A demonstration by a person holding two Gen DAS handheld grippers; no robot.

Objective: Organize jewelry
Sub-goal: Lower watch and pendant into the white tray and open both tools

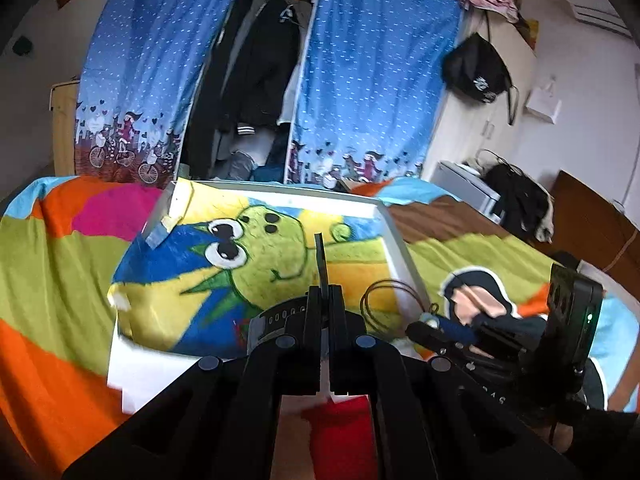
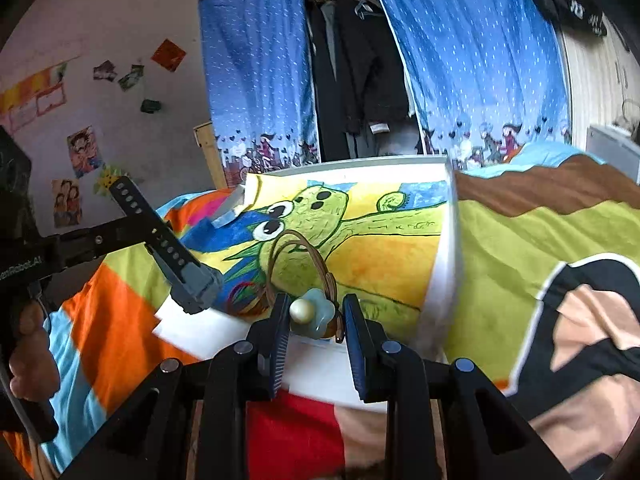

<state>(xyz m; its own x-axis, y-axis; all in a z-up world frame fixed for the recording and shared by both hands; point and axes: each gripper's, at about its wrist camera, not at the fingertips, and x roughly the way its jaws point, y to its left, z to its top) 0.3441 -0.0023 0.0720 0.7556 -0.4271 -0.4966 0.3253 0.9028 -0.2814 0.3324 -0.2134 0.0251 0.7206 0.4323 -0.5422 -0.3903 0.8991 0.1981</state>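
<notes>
While the left wrist view shows the left claw point(image 1: 325, 300) clamped on a dark perforated watch strap point(image 1: 321, 258), only the right wrist view shows the right claw point(image 2: 316, 320) gripping a pale-blue flower charm with pearl point(image 2: 314, 312) on a brown cord, above the white-rimmed cartoon tray point(image 2: 442, 268) on the bed.

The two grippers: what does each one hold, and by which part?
Left gripper: shut on the watch strap, mid-length. Right gripper: shut on the flower pendant of the cord necklace.
</notes>
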